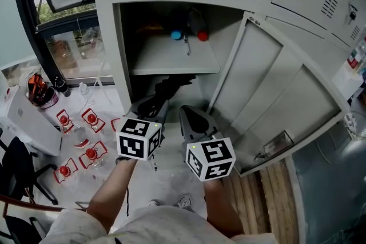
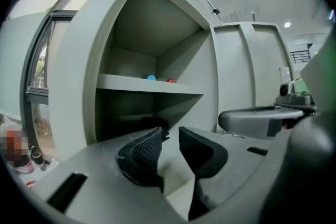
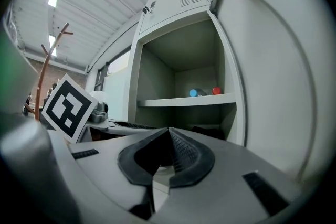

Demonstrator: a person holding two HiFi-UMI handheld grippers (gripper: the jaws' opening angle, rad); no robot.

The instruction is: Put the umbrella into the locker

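left hand-held gripper (image 2: pixel 170 136) jaws slightly apart, empty, right hand-held gripper (image 3: pixel 169 135) jaws pressed together, empty

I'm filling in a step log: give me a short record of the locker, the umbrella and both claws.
locker: door open
shelf: blue item and red item at the back
umbrella: dark, in the compartment under the shelf
left claw: jaws apart, nothing between them
right claw: jaws together, empty
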